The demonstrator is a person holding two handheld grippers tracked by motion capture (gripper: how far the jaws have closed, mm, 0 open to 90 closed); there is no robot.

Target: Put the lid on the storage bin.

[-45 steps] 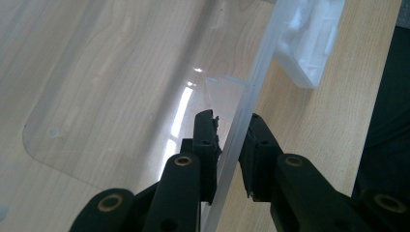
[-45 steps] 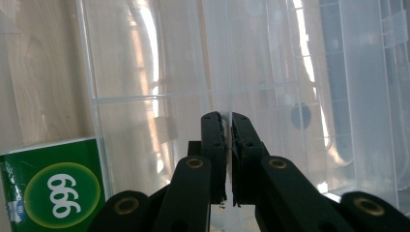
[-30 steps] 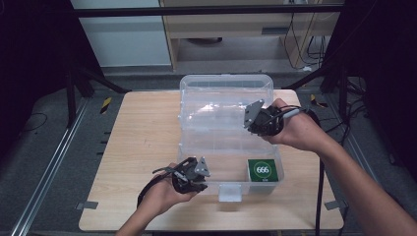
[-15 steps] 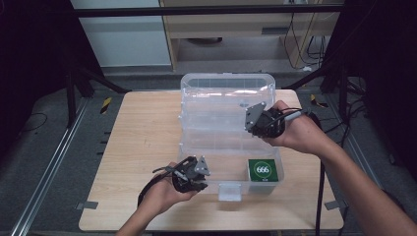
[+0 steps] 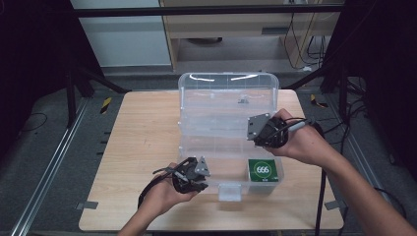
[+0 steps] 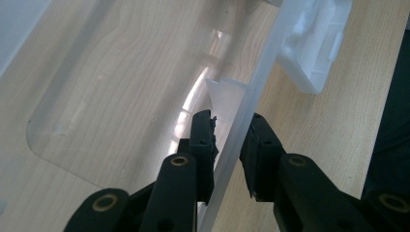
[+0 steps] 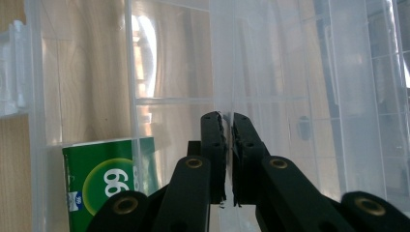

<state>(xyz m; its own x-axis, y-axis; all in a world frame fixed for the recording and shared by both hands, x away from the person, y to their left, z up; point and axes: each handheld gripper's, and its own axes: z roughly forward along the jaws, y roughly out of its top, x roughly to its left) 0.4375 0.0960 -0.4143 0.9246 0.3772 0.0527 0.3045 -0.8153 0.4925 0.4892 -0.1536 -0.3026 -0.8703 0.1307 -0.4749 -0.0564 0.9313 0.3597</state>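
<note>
A clear plastic compartment box (image 5: 216,169) stands on the wooden table with its lid (image 5: 228,81) raised at the back. A green pack marked 666 (image 5: 265,170) lies in its front right compartment, also in the right gripper view (image 7: 104,183). My left gripper (image 5: 199,174) sits at the box's front wall; in the left gripper view its jaws (image 6: 227,140) close on that translucent wall (image 6: 263,72) from both sides. My right gripper (image 5: 255,130) is at the lid's right side, shut on a thin clear plastic edge (image 7: 227,72).
A white latch (image 5: 230,191) sticks out from the box's front, just right of my left gripper, and appears in the left gripper view (image 6: 316,43). Bare wooden tabletop (image 5: 142,132) lies left of the box. Metal frame bars and cables surround the table.
My right gripper has come slightly down and toward the front with the plastic edge it holds. The left gripper has stayed on the front wall.
</note>
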